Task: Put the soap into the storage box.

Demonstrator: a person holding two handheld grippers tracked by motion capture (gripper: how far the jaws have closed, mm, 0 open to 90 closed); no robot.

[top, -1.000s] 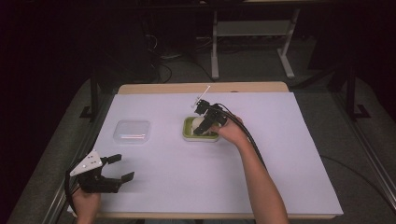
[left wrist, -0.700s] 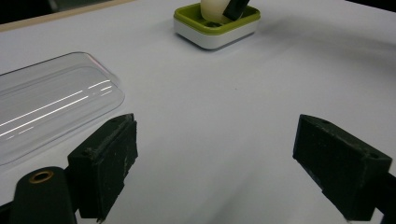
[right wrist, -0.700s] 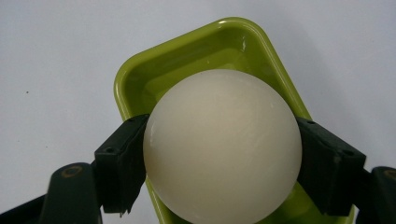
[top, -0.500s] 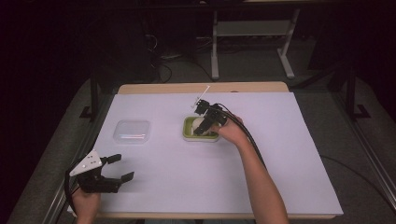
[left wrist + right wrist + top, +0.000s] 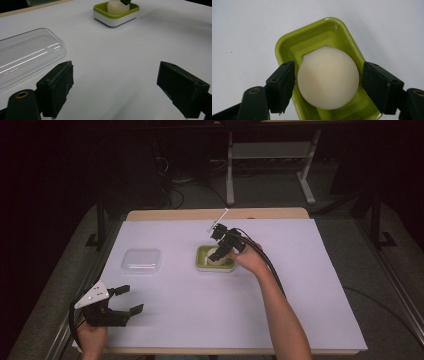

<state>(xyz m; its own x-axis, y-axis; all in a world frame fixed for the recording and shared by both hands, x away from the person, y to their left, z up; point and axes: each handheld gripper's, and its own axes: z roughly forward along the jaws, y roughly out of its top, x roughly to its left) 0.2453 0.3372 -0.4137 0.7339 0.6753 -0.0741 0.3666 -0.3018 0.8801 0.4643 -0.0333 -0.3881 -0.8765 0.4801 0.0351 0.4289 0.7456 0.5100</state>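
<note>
We see a counter [image 5: 310, 285] covered in white, with a green dish [image 5: 215, 259] near its middle. In the dish sits a round, cream-coloured ball [image 5: 328, 78]. From the high view the right claw [image 5: 223, 246] is tipped down over the dish, the hand [image 5: 250, 258] just behind it.

Right gripper view: the jaws stand on either side of the ball, one at each flank. The left jaw looks to be touching or nearly touching the ball; on the other side we see a thin gap between ball and jaw. So the jaws are apart around the ball, not clamped on it. The ball rests low in the dish, over a pale inner panel.

Left claw [image 5: 123, 300] is near the counter's near left corner, held by the left hand [image 5: 92, 335], well apart from the dish. In the left gripper view its jaws are wide apart with bare white counter between them.

A clear plastic lid [image 5: 141, 260] lies flat on the counter, left of the dish and apart from it. In the left gripper view it lies just beyond the left jaw.
</note>
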